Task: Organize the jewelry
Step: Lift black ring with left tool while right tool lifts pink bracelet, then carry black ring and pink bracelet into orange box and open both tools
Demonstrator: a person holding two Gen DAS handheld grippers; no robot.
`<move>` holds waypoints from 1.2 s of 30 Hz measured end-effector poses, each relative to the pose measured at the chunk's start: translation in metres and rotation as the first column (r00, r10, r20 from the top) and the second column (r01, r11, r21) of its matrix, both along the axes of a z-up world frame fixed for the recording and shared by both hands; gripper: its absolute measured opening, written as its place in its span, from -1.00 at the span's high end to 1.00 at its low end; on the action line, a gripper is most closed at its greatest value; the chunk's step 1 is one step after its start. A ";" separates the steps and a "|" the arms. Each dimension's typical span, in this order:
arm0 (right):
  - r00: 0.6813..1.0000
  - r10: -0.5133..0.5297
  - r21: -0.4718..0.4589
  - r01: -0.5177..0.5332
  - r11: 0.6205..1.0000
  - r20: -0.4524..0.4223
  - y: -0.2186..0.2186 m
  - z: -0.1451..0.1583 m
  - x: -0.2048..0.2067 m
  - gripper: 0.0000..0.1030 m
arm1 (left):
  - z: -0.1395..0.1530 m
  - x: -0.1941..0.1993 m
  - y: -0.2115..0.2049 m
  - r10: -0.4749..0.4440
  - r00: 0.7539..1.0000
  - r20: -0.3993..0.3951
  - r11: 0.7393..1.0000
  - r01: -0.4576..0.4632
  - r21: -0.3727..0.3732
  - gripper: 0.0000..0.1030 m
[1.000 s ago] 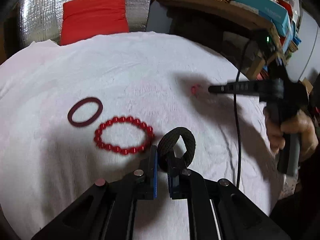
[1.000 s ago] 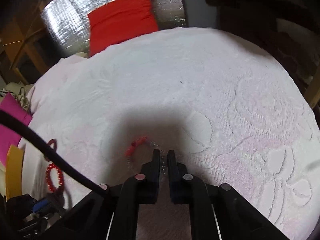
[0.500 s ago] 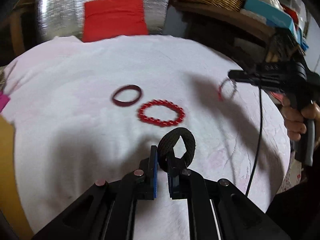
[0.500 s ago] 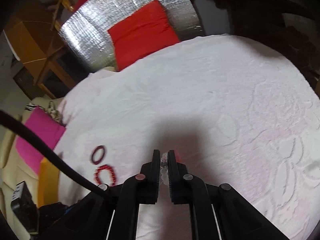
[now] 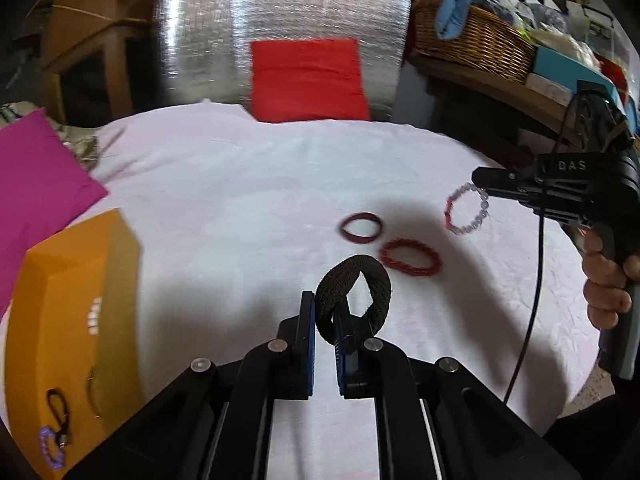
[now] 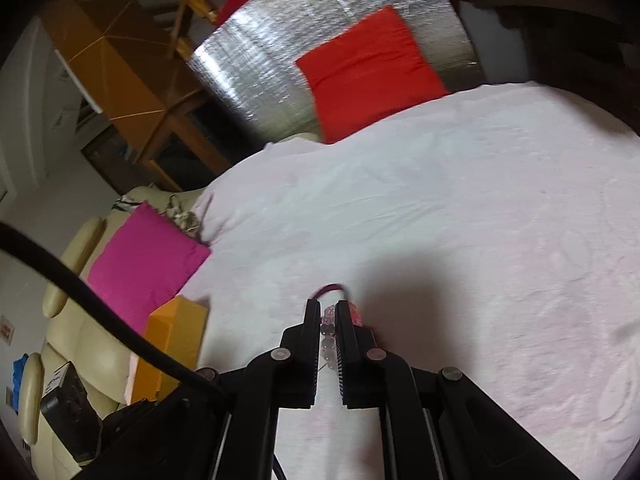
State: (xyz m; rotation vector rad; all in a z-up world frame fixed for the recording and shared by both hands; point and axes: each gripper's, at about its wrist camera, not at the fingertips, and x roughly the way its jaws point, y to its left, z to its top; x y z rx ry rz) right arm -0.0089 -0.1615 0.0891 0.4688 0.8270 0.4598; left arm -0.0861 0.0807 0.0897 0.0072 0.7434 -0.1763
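Note:
My left gripper [image 5: 323, 304] is shut on a black woven band [image 5: 356, 284] and holds it above the white cloth. My right gripper [image 6: 329, 308] is shut on a pink and clear bead bracelet [image 6: 329, 334]; the bracelet [image 5: 466, 210] hangs from the right gripper [image 5: 482, 179] in the left wrist view. A dark red ring bracelet [image 5: 360, 229] and a red bead bracelet [image 5: 411, 257] lie side by side on the cloth. An orange box [image 5: 68, 332] with small jewelry on it stands at the left.
The white cloth [image 5: 240, 200] covers a round table. A magenta cushion [image 5: 36, 184] lies far left, a red cushion [image 5: 308, 80] against a silver panel behind. A wicker basket [image 5: 472, 44] sits on a shelf at right. A black cable [image 5: 532, 300] hangs from the right gripper.
The right gripper lifted the pink and clear bracelet off the cloth. The left gripper drew back and turned left with the black band, bringing the orange box into view.

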 end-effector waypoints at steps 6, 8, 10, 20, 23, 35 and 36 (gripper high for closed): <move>0.997 0.075 0.008 -0.076 0.997 0.030 0.053 0.012 -0.006 0.84 | 0.016 -0.017 0.051 0.114 0.992 0.047 0.993 -0.112 -0.037 0.83; 0.994 0.103 0.005 -0.104 0.995 0.040 0.071 0.017 -0.009 0.84 | 0.020 -0.023 0.077 0.167 0.984 0.057 0.985 -0.163 -0.056 0.83; 0.988 0.146 -0.012 -0.146 0.989 0.055 0.096 0.023 -0.015 0.84 | 0.022 -0.027 0.099 0.215 0.975 0.059 0.975 -0.211 -0.068 0.83; 0.945 0.324 -0.038 -0.322 0.946 0.038 0.215 0.023 -0.027 0.84 | -0.010 -0.033 0.215 0.486 0.868 -0.108 0.867 -0.494 -0.069 0.83; 0.929 0.368 -0.049 -0.366 0.929 0.036 0.253 0.026 -0.025 0.84 | -0.022 -0.034 0.234 0.519 0.839 -0.162 0.845 -0.532 -0.054 0.83; 0.888 0.452 -0.173 -0.459 0.871 -0.080 0.399 -0.008 0.009 0.82 | -0.044 -0.035 0.248 0.558 0.788 -0.260 0.821 -0.570 0.032 0.78; 0.889 0.447 -0.177 -0.457 0.872 -0.096 0.405 -0.012 0.013 0.82 | -0.046 -0.033 0.247 0.564 0.782 -0.266 0.816 -0.576 0.037 0.70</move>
